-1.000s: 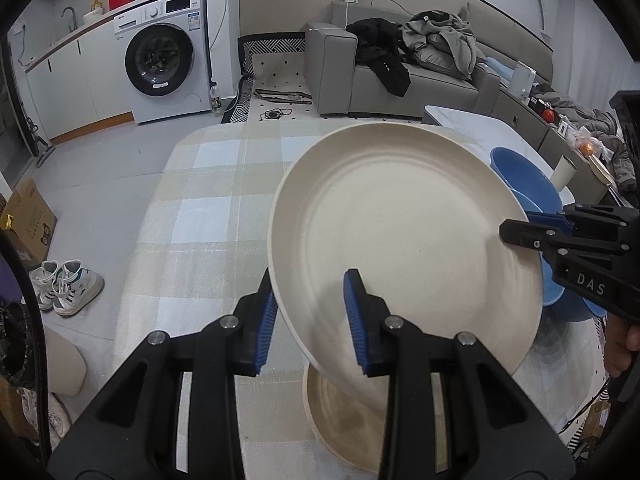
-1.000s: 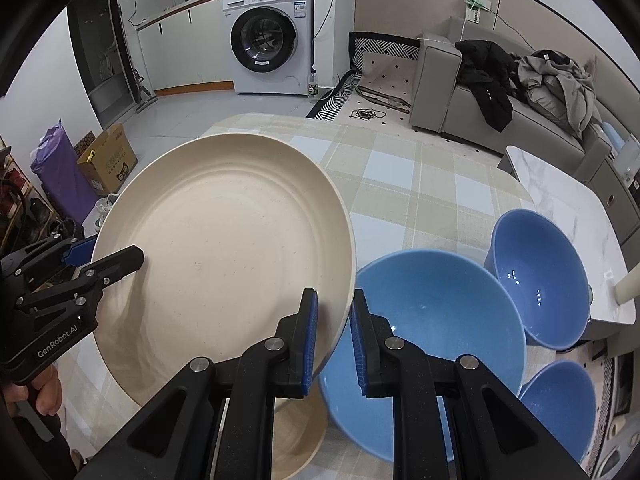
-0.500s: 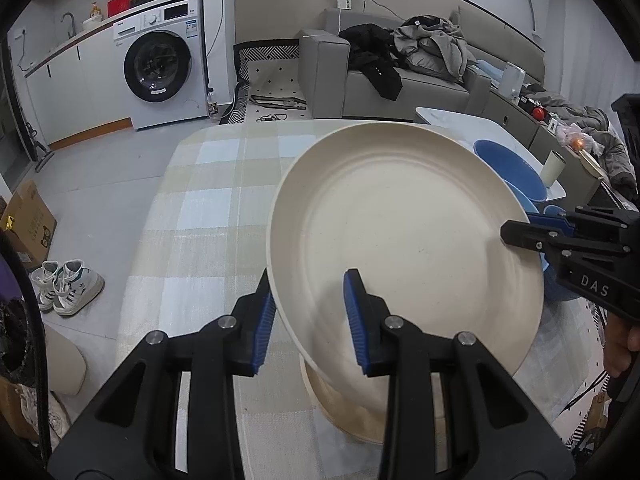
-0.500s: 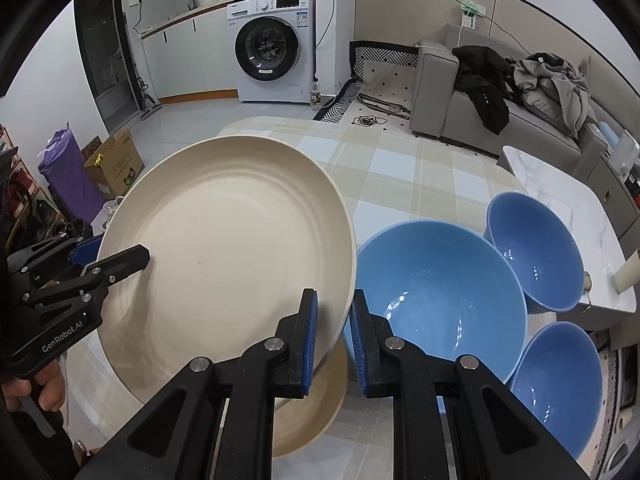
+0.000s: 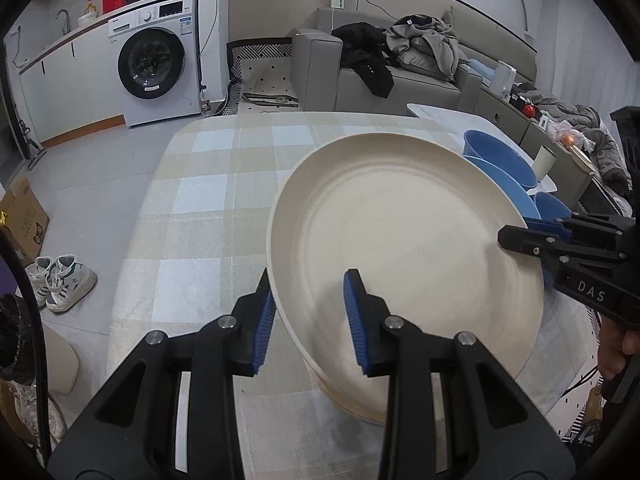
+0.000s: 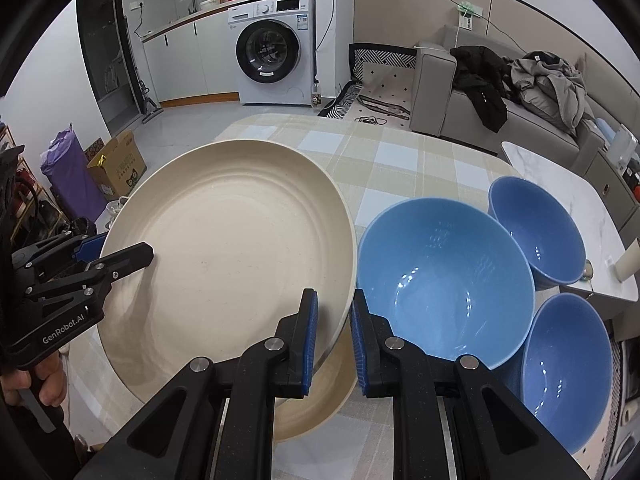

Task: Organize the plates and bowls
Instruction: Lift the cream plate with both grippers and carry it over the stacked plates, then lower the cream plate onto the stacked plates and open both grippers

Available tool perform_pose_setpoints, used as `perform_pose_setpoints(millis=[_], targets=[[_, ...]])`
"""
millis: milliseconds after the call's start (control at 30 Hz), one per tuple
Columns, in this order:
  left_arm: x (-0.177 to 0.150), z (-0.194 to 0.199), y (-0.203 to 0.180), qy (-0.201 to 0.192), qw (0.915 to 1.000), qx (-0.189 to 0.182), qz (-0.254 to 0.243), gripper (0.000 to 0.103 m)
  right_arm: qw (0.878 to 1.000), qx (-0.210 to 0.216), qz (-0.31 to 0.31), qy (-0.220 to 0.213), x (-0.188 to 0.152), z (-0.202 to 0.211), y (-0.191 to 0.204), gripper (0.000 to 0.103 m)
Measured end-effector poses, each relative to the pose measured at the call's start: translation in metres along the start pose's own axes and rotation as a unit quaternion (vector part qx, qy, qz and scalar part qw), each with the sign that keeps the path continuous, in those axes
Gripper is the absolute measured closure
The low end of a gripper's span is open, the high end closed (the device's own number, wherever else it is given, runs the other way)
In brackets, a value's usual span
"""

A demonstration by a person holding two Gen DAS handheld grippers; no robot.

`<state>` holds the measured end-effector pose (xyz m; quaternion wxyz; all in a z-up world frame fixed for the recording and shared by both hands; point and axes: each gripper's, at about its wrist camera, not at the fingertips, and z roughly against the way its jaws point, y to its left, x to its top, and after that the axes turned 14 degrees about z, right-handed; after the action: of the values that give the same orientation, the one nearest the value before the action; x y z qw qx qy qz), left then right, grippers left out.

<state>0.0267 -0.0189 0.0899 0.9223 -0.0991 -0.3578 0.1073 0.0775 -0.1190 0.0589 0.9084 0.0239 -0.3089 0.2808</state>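
we hold the large cream plate [image 5: 404,248] between both tools, tilted, above the checked tablecloth [image 5: 200,208]. left gripper [image 5: 310,316] sits on the plate's near-left rim: jaws narrow, one blue pad under the rim, the other on the plate's upper face, clamped on it. right gripper [image 6: 334,334] is on the opposite rim, jaws almost fully closed with the thin rim pinched between the pads. in the left view the right tool shows at the plate's far right edge; in the right view the left tool shows at its far left edge, with a hand [image 6: 38,380] below it. under the held plate's near edge a second cream plate [image 6: 316,408] lies on the cloth, mostly covered; whether they touch we cannot tell. right of the plate, three blue bowls stand on the table: a large bowl [image 6: 444,284] just beside the right gripper's outer finger, a smaller bowl [image 6: 536,232] behind it, and another bowl [image 6: 564,372] at its near right. the bowls stand close together.
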Motion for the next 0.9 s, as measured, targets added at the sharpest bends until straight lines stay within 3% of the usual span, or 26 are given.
perform_pose_setpoints(millis=[900], targets=[[-0.026,-0.047,0.002,0.029,0.9993,0.005,-0.022,0.074,1.000,0.005,-0.024,-0.002,-0.043,-0.025,0.009,0.085]])
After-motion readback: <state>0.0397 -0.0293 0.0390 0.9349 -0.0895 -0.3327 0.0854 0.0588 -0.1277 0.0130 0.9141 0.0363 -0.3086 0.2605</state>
